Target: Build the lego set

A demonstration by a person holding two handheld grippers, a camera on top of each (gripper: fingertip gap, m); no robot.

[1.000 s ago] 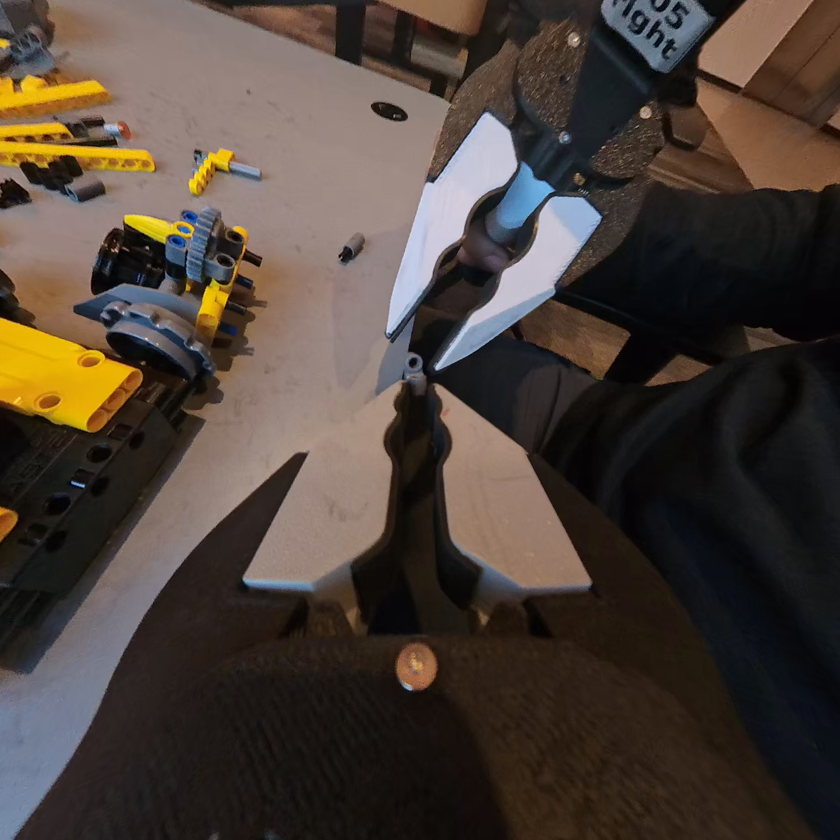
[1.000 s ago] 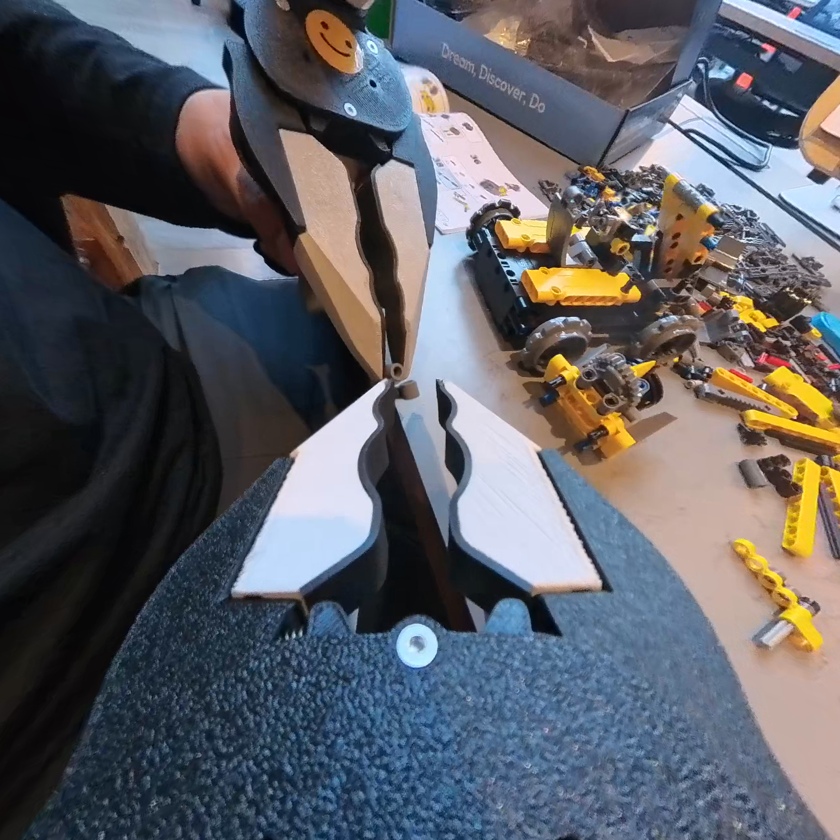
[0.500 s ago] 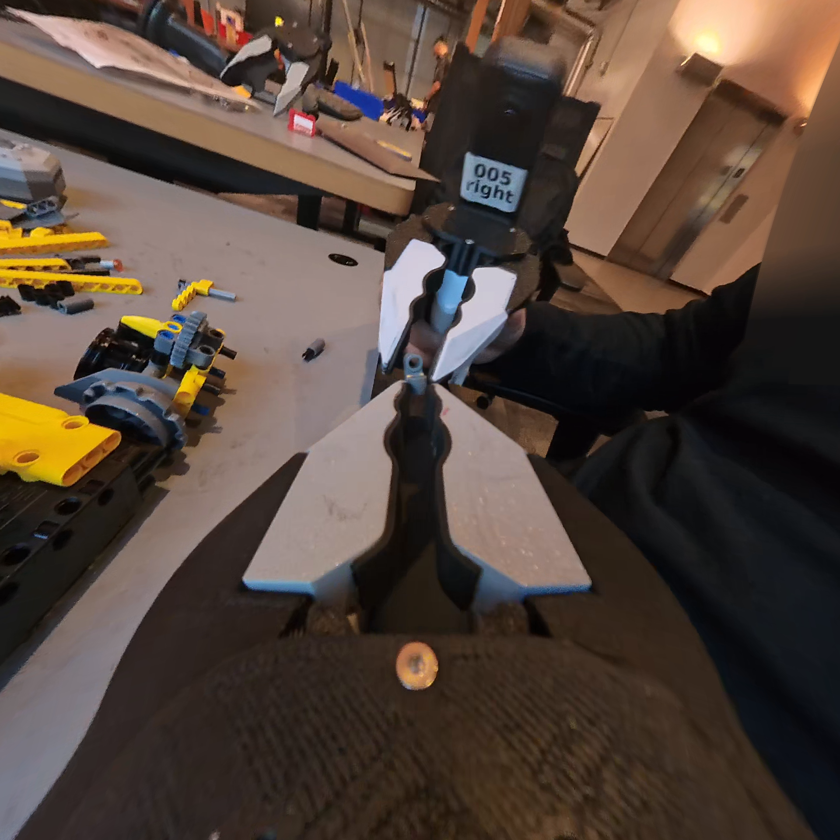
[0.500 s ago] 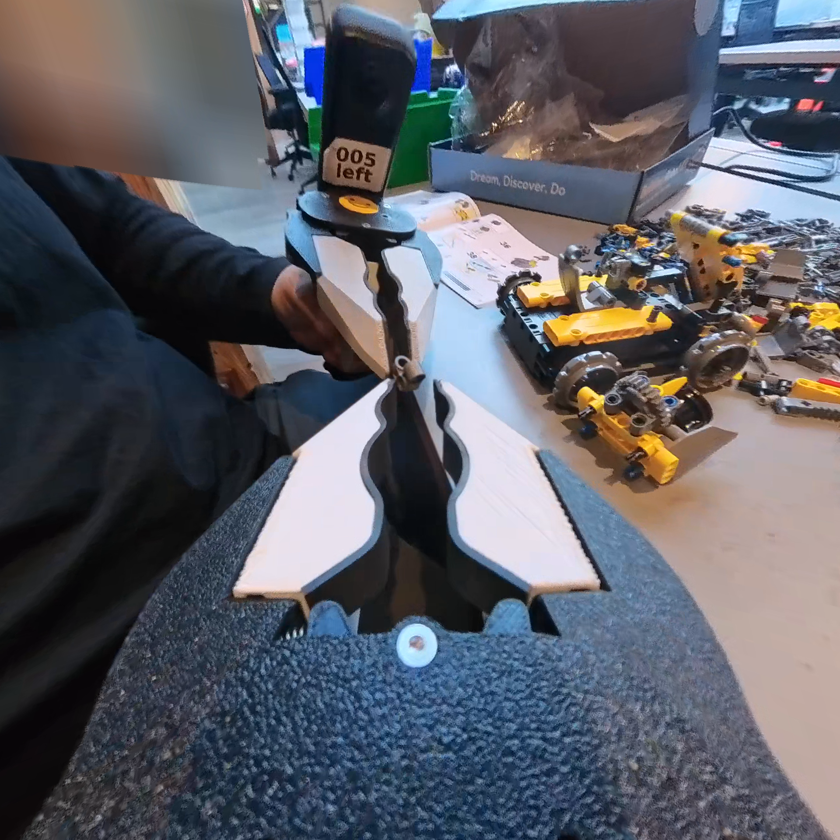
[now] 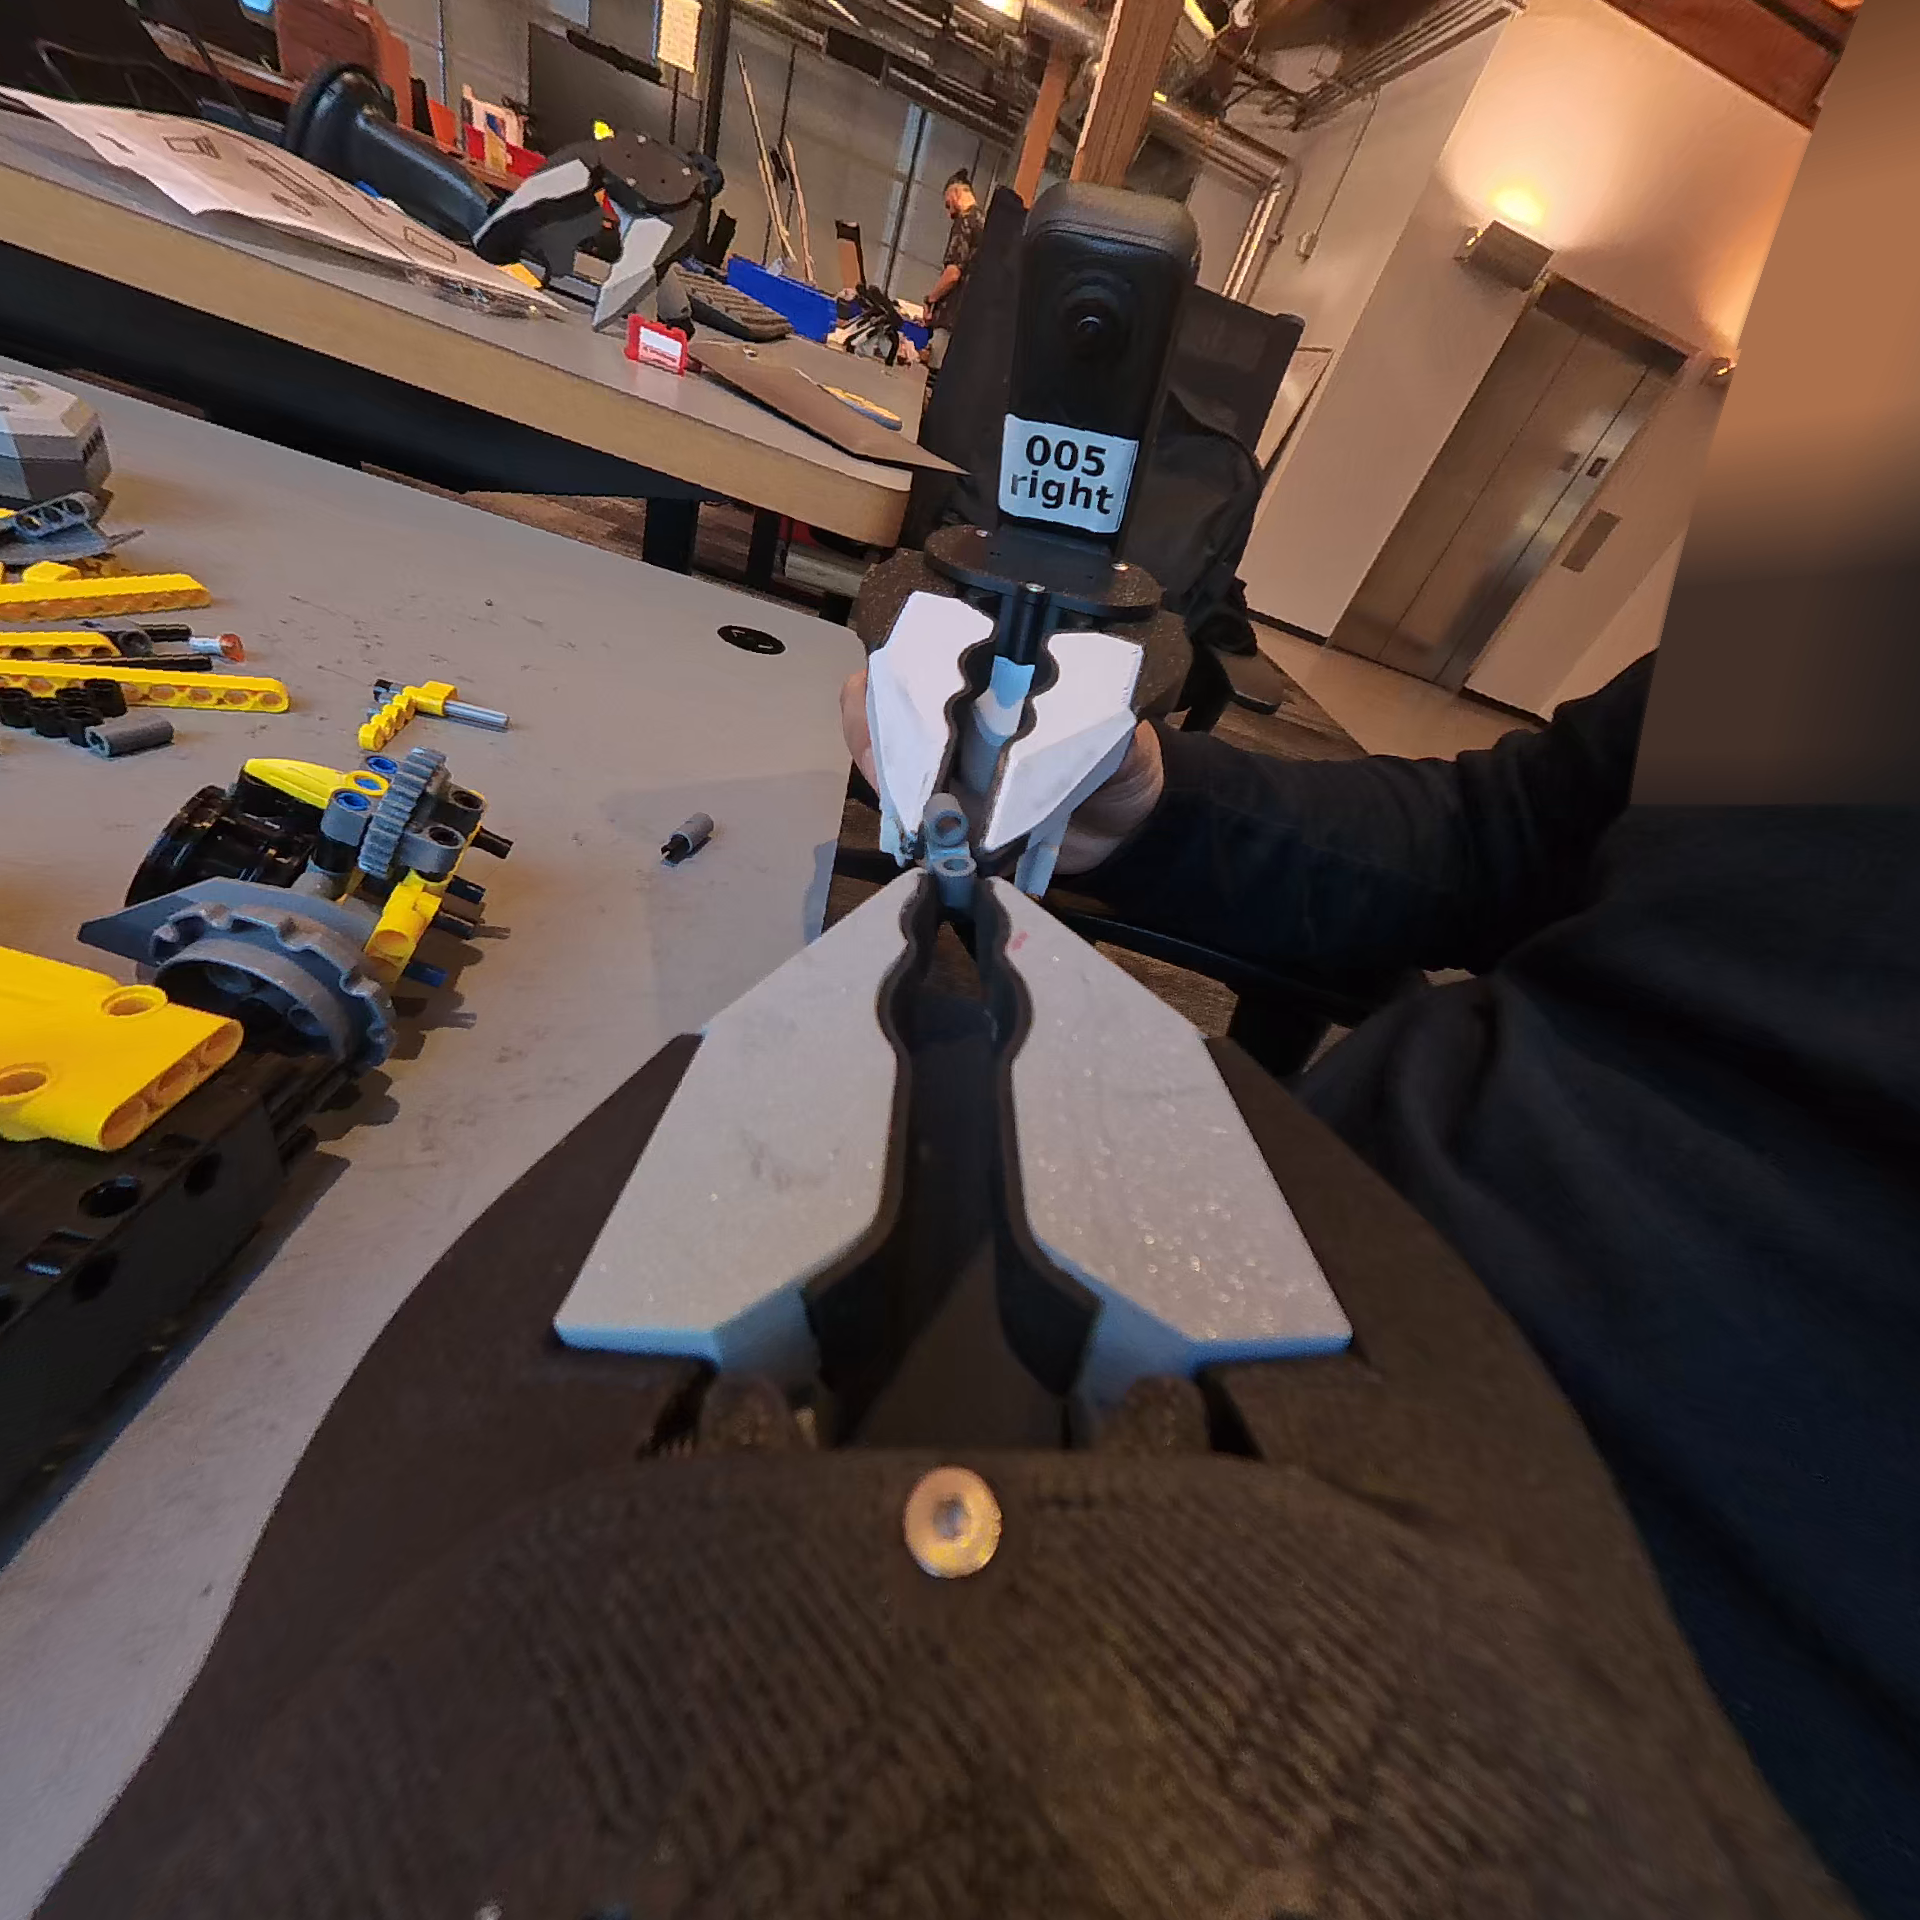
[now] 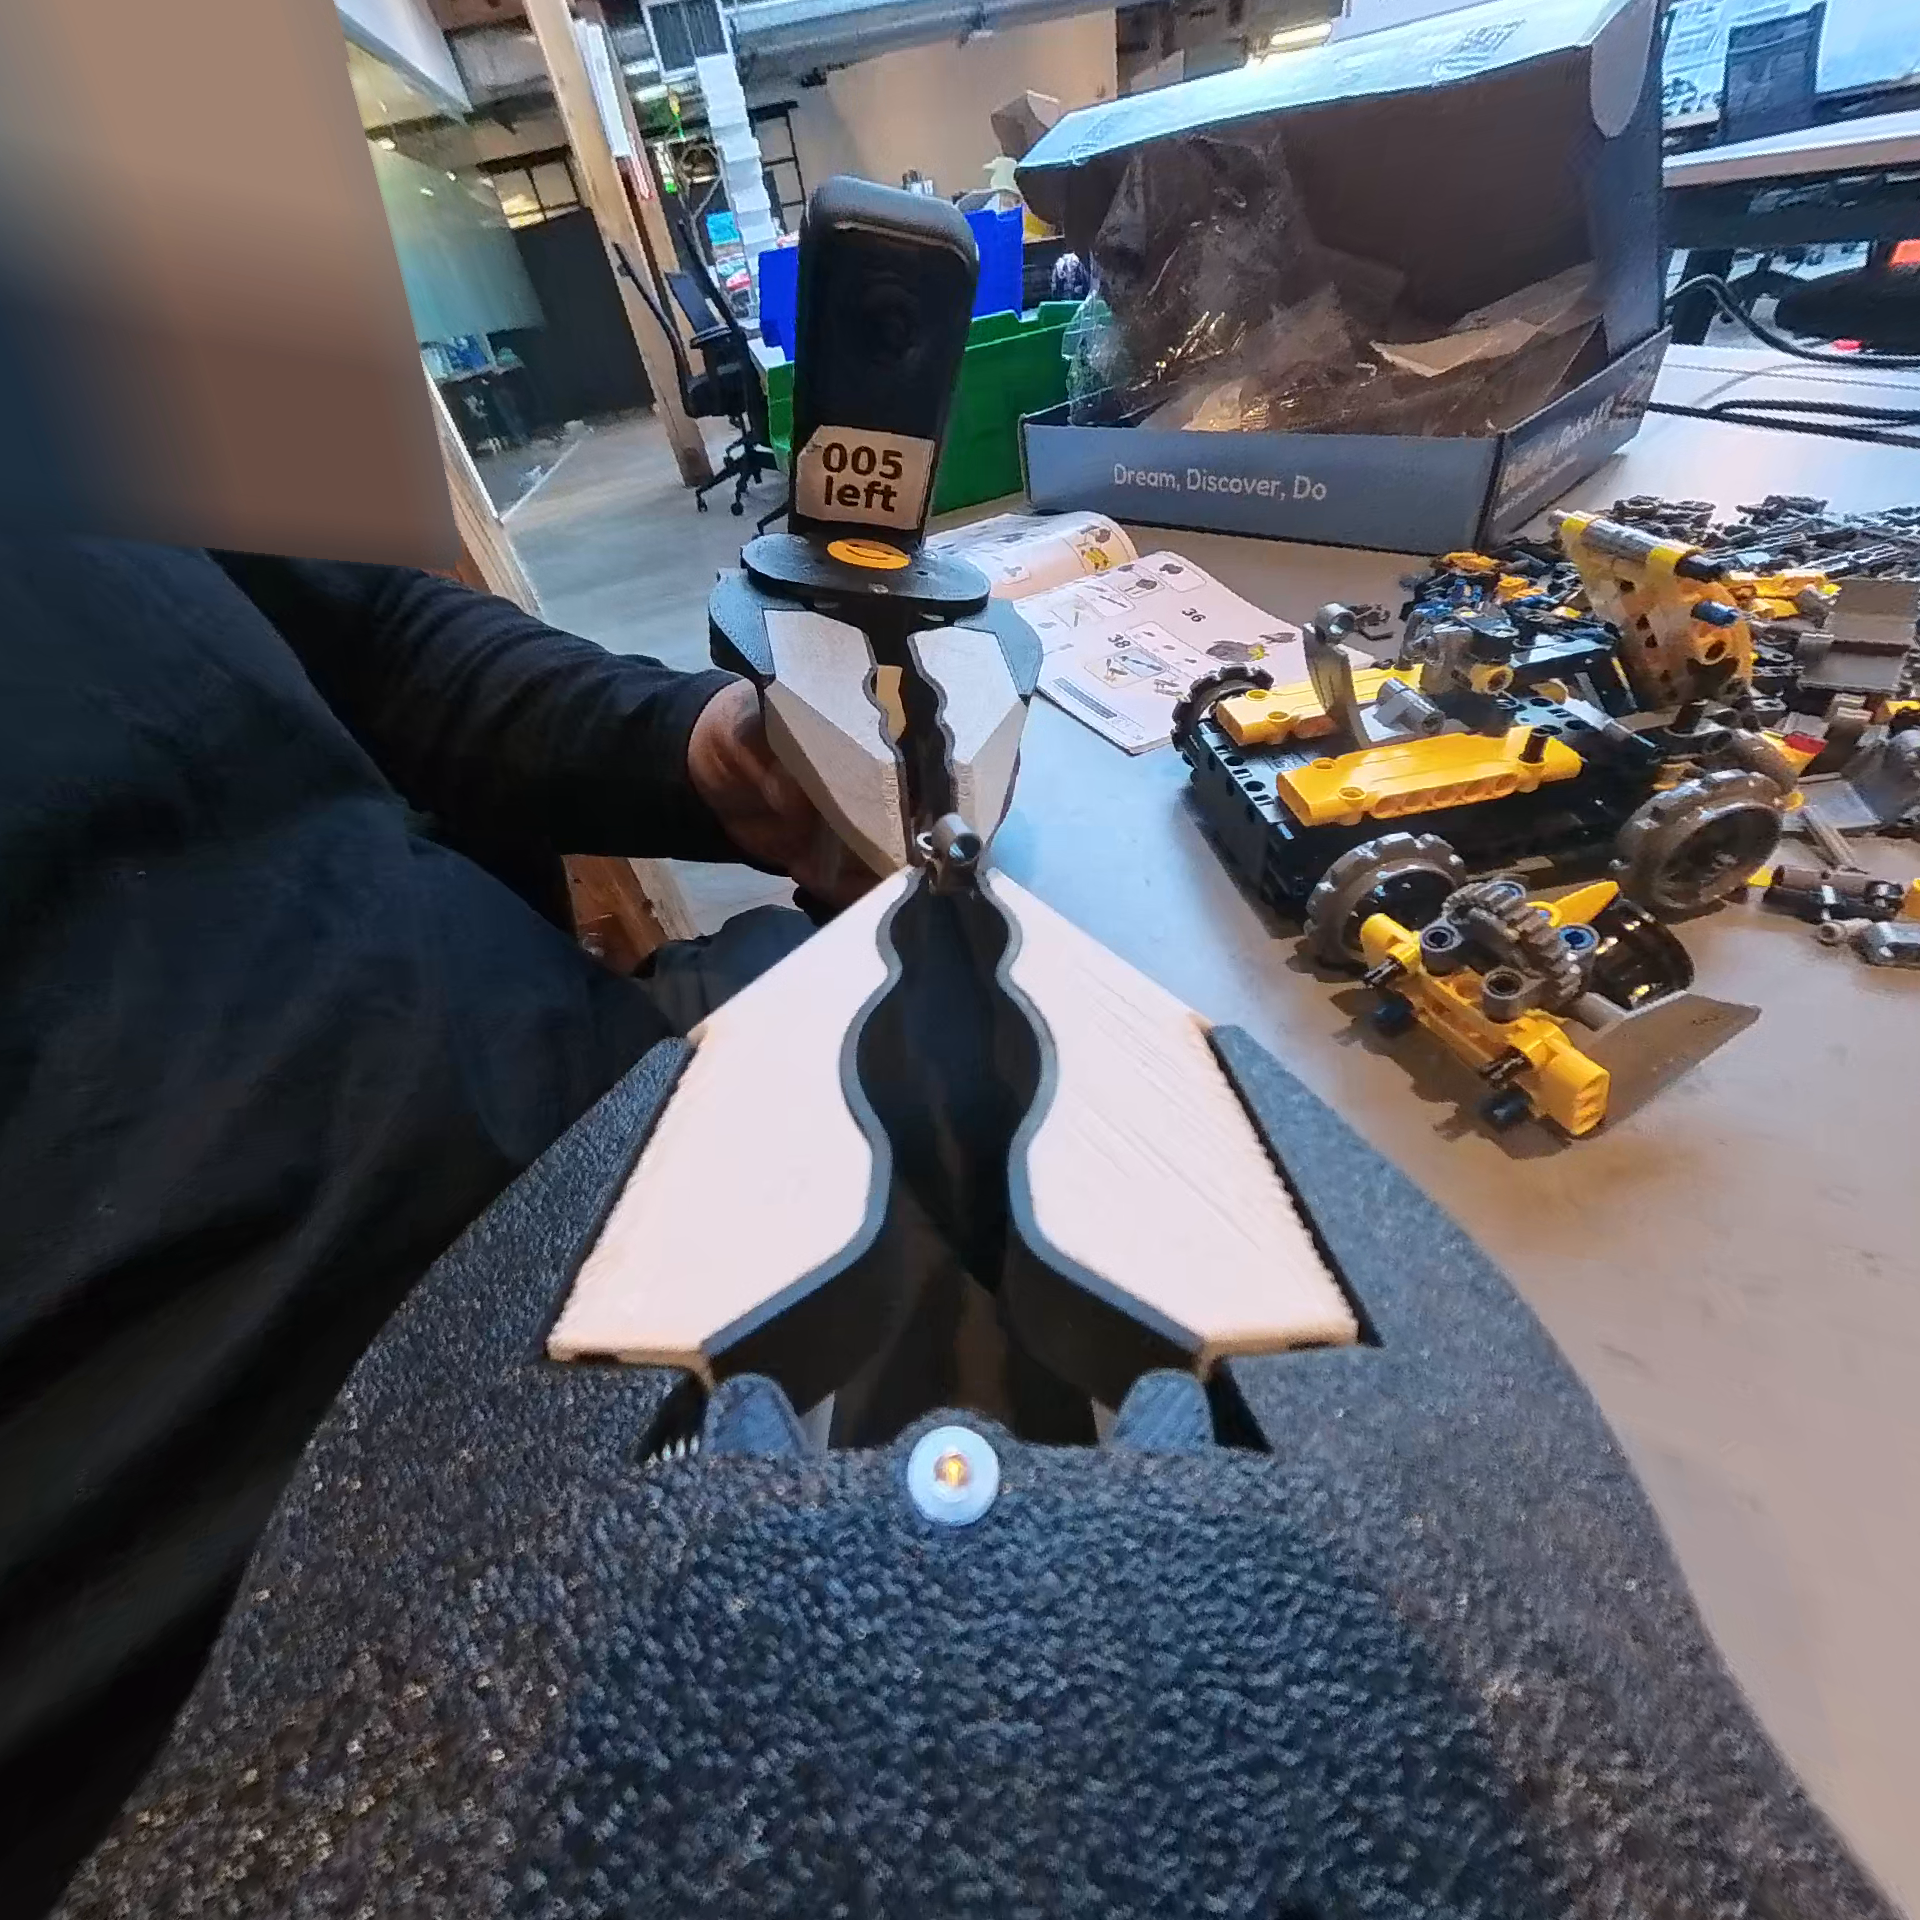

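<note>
I held a small grey connector piece (image 5: 948, 854) pinched at the tips of my left gripper (image 5: 951, 883) and my right gripper (image 6: 943, 871), both closed on it, mid-frame just off the table (image 5: 582, 935) edge; its round holed end stuck upward.

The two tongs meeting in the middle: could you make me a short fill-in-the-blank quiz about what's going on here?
1. Both tongs, left tongs and right tongs, pinch one small ____-coloured connector piece.
2. The half-built vehicle has panels coloured ____.
3. The open instruction booklet lies on the ____.

Missing words: grey; yellow; table
</note>
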